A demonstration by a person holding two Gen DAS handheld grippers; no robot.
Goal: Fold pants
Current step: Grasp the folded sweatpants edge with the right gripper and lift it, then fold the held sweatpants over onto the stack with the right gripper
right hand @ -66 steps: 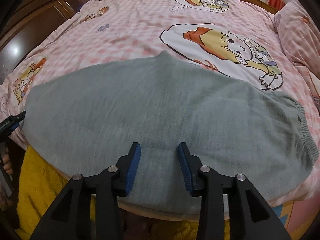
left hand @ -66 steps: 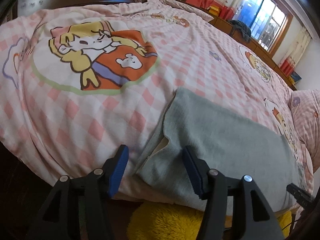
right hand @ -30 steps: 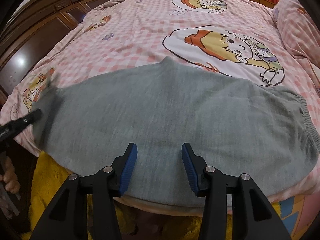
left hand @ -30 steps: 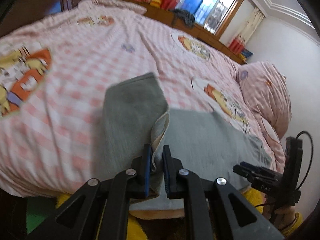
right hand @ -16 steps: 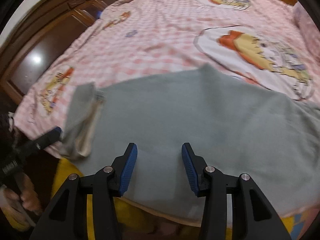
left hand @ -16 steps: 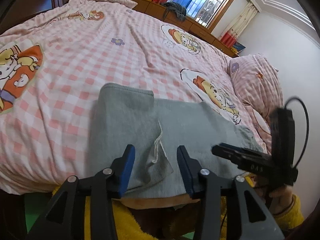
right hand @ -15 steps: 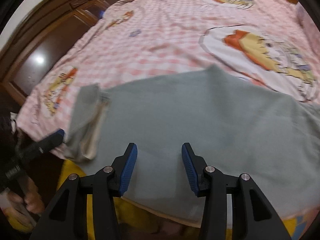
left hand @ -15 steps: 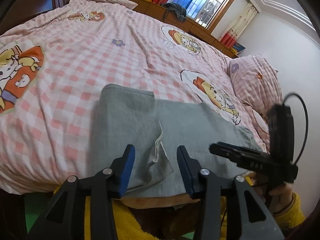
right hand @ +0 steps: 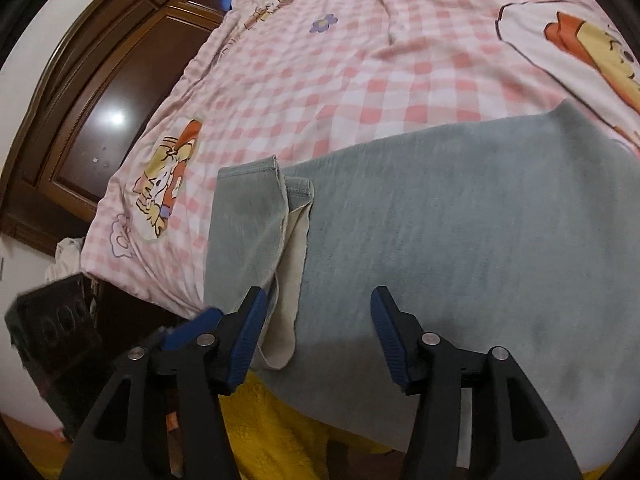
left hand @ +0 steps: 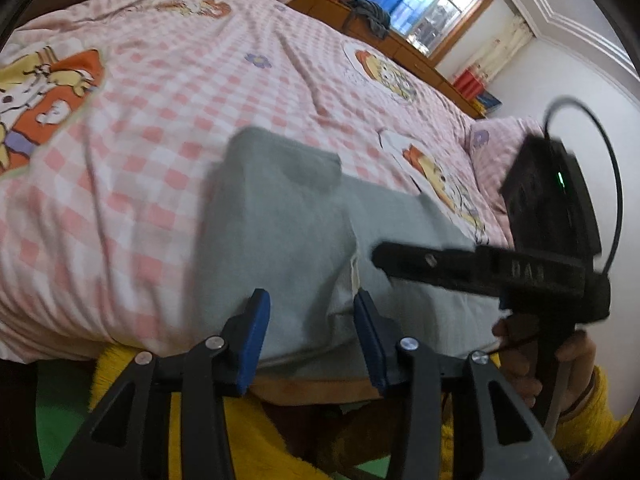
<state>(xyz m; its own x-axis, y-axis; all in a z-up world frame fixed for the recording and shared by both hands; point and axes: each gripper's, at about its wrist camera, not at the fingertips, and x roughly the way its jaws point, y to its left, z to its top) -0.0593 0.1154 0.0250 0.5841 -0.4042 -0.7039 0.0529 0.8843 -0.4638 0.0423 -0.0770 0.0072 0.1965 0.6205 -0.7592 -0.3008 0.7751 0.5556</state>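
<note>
Grey pants (right hand: 460,232) lie flat along the near edge of the bed, with the leg end folded over onto the rest, its pale inner lining (right hand: 294,264) showing. In the left wrist view the folded grey flap (left hand: 280,216) lies just ahead of my left gripper (left hand: 312,316), which is open and empty at the bed edge. My right gripper (right hand: 316,328) is open and empty, low over the pants beside the folded flap. It also shows from the side in the left wrist view (left hand: 460,268), reaching in from the right.
The bed has a pink checked cover (left hand: 168,92) with cartoon prints. Dark wooden cabinets (right hand: 100,92) stand past the bed's left side. A pink pillow (left hand: 500,148) lies at the right. My yellow fleece sleeve (right hand: 280,432) is under the grippers.
My left gripper closed on the leg end, carried it over onto the pants, then opened and let go. My right gripper has swung left towards the folded flap.
</note>
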